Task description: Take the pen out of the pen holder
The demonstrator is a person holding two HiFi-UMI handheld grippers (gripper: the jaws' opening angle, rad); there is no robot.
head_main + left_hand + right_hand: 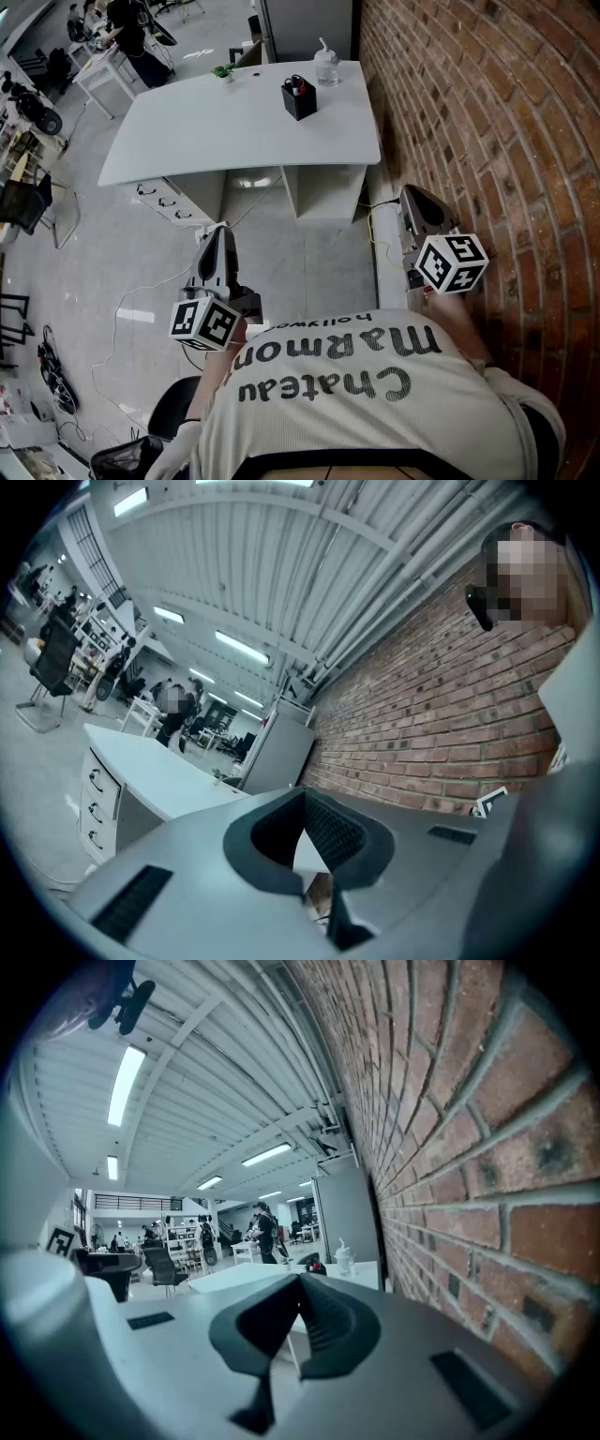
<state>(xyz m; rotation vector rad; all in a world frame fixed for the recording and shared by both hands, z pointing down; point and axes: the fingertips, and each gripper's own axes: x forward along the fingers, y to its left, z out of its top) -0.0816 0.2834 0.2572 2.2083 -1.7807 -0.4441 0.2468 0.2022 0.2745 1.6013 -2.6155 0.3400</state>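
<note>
A black pen holder (298,98) with a few pens in it stands on the far right part of a white table (216,122). In the right gripper view it is a small dark shape (314,1266) far off, just above the jaws. My left gripper (217,232) and right gripper (410,193) hang over the floor close to the person's body, well short of the table. Both point towards the table. The left gripper (314,892) and the right gripper (281,1354) are both shut, with nothing between the jaws.
A clear bottle (325,67) stands behind the holder and a small plant (223,72) sits at the table's back edge. A brick wall (487,131) runs along the right, close to my right gripper. Cables (141,309) lie on the floor. Desks and people are far off.
</note>
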